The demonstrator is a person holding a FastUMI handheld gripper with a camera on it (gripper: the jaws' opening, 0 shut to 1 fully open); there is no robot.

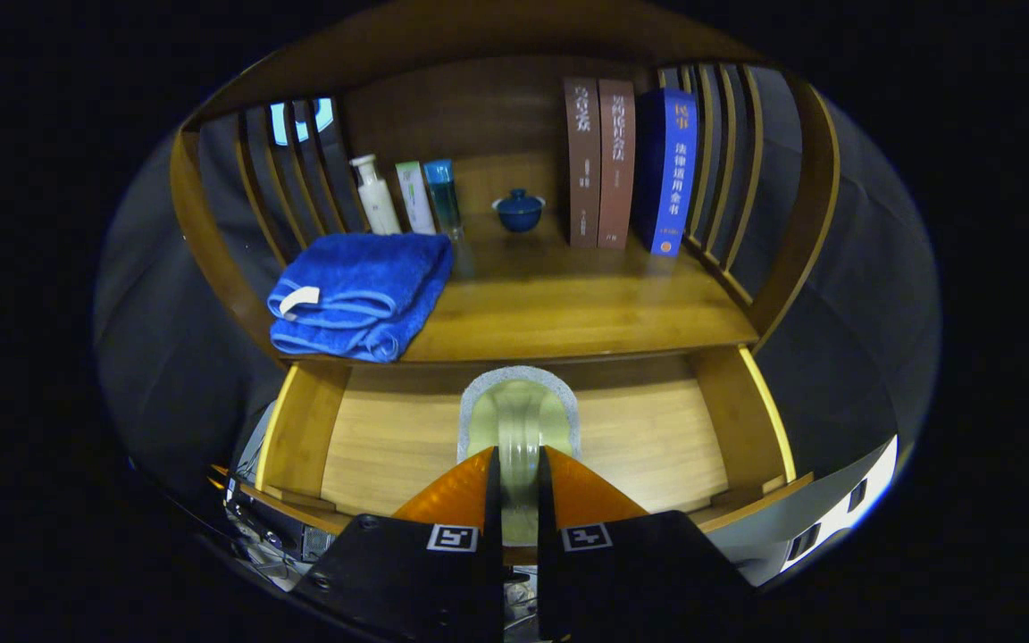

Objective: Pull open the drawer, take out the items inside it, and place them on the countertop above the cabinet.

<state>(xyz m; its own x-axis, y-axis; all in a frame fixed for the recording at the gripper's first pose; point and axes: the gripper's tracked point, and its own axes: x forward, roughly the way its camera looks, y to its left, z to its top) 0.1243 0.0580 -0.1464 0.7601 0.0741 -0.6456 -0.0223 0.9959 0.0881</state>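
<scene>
The wooden drawer (657, 438) is pulled out below the countertop (568, 308). My gripper (519, 457) is shut on a pale green pad with a grey rim (519, 406), pinching its near edge so the pad buckles in the middle. The pad stands up just ahead of the fingers, over the drawer's floor. I cannot tell whether it touches the floor. A folded blue towel (358, 295) lies on the left part of the countertop, beyond the drawer.
At the back of the countertop stand three bottles (407, 196), a small blue lidded cup (519, 212) and three upright books (626, 165). Slatted wooden sides (729, 196) close the countertop in left and right. A shelf board (479, 36) runs overhead.
</scene>
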